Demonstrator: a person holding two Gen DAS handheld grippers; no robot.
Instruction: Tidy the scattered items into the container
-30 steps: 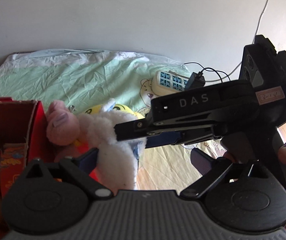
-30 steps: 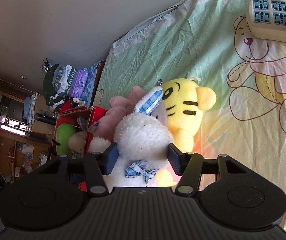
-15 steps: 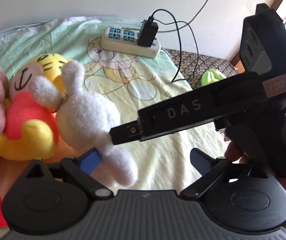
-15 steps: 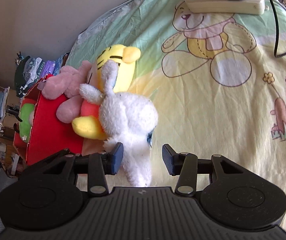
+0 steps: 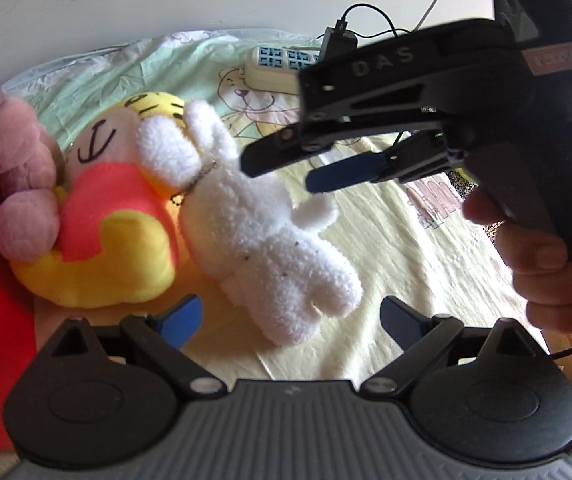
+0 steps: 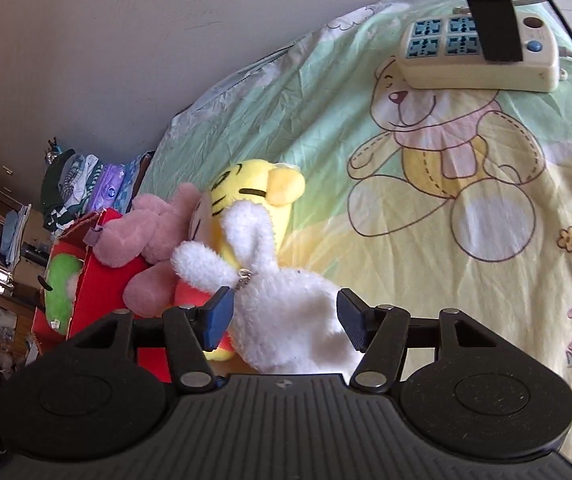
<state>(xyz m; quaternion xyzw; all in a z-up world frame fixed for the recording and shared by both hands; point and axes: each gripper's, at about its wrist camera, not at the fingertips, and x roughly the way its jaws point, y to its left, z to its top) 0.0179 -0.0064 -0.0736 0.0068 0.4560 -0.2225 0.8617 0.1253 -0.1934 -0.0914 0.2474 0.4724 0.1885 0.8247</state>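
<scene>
Left gripper [image 5: 290, 318] nearest, jaws spread wide, nothing between the pads, poised just short of the white rabbit's feet. White rabbit [image 5: 261, 236] lying loose on the bed sheet [image 5: 398, 248], head and ears leaning against the yellow tiger [image 5: 113, 216]. Right gripper [image 6: 281, 316] low over the same rabbit [image 6: 286, 312], jaws spread to either side of its body; whether the pads touch the fur cannot be told. From the left wrist view, right gripper [image 5: 281, 168] reaching in from the right above the rabbit, held by a hand [image 5: 542, 252].

Beyond the rabbit, yellow tiger [image 6: 253, 200] with a red belly, pressed against a pink toy [image 5: 17, 184] on its far side. Pink toy [image 6: 145, 236] slumped over the rim of the red box [image 6: 101, 296] near the left edge of the bed, a green toy [image 6: 59, 284] already inside.

Farther, toward the far right corner of the bed, a cream power strip [image 6: 474, 56] with a black plug [image 6: 494, 28] in it, cable trailing off the edge. Behind everything, a pale wall [image 6: 145, 40].
</scene>
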